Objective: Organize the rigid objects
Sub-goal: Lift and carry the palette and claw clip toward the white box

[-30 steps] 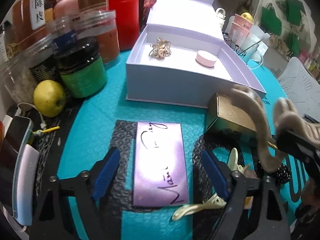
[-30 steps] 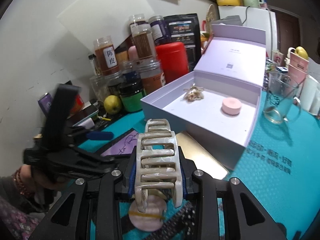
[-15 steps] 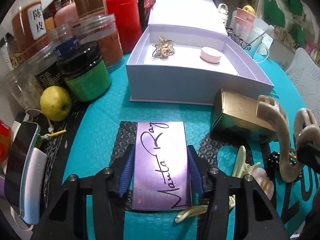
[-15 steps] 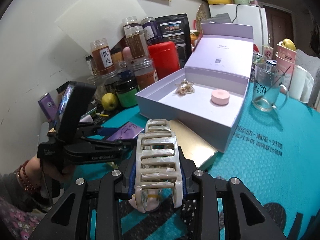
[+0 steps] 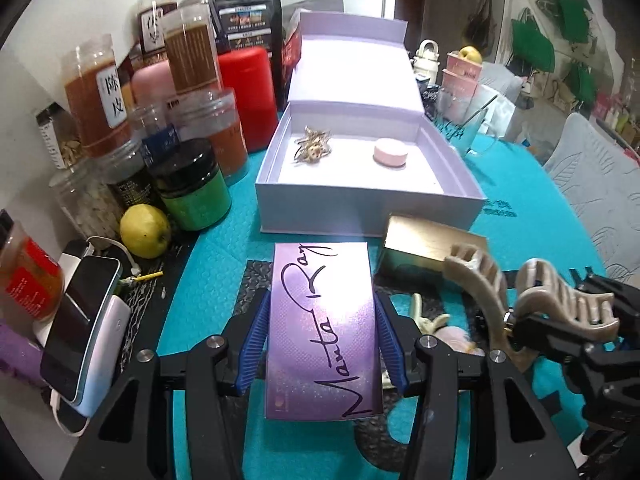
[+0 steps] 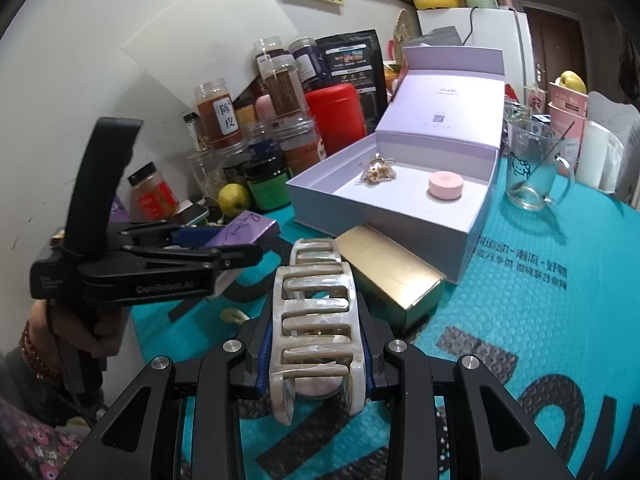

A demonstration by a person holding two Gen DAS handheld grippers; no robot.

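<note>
My left gripper (image 5: pixel 322 322) is shut on a purple box with black handwriting (image 5: pixel 320 280), its blue pads pressing both long sides. From the right wrist view, the purple box (image 6: pixel 248 228) hangs tilted above the teal mat in the left gripper (image 6: pixel 224 248). My right gripper (image 6: pixel 316 344) is shut on a beige pearly claw hair clip (image 6: pixel 312 288), also seen at the right as the claw clip (image 5: pixel 532 300). Behind stands an open lavender gift box (image 5: pixel 360 208) that holds a gold hair ornament (image 5: pixel 314 148) and a pink round case (image 5: pixel 390 154).
A gold carton (image 5: pixel 424 244) lies in front of the lavender box. A cream clip (image 5: pixel 424 316) rests on the black mat print. Jars (image 5: pixel 192 184), a yellow-green apple (image 5: pixel 144 230) and a phone on a charger (image 5: pixel 80 332) crowd the left. A glass mug (image 6: pixel 532 176) stands at the right.
The left jaws closed onto the purple box and lifted it off the mat toward the lavender box. The right gripper drifted a little with the claw clip still in it.
</note>
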